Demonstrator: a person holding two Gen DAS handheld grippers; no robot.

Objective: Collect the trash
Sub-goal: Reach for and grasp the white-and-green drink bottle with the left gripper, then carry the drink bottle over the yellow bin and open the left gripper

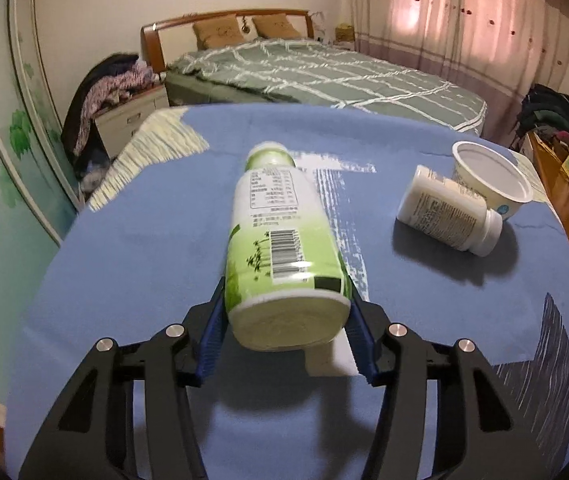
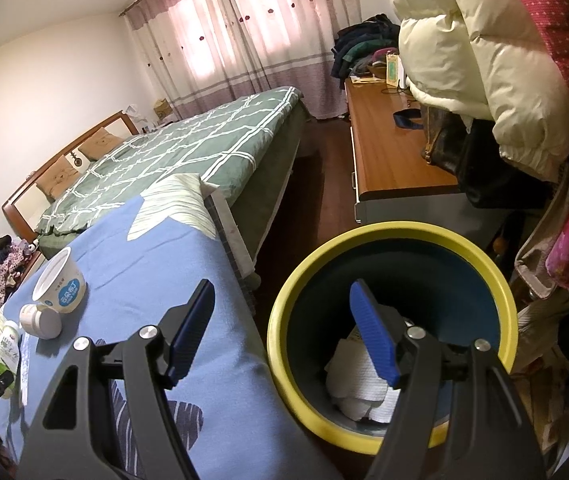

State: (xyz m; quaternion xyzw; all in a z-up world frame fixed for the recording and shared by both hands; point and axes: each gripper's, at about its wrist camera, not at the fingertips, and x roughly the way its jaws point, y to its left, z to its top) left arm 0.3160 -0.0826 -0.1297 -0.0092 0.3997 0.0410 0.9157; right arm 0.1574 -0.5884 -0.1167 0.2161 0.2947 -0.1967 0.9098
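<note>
Left gripper (image 1: 286,320) clamped on one green bottle (image 1: 280,240); right gripper (image 2: 280,334) spread wide over one yellow-rimmed bin (image 2: 384,236); right: one pill bottle (image 1: 448,214), one cup (image 1: 492,180)

The counter (image 1: 144,264) is covered by a blue cloth (image 1: 424,300) with pale and dark star shapes. On it, at the right of the left wrist frame, a white pill bottle (image 1: 448,212) is laid on its side, touching a white cup (image 1: 492,178) that is also tipped over. A white paper (image 1: 330,360) is seen flat on the cloth at the lower centre.
</note>
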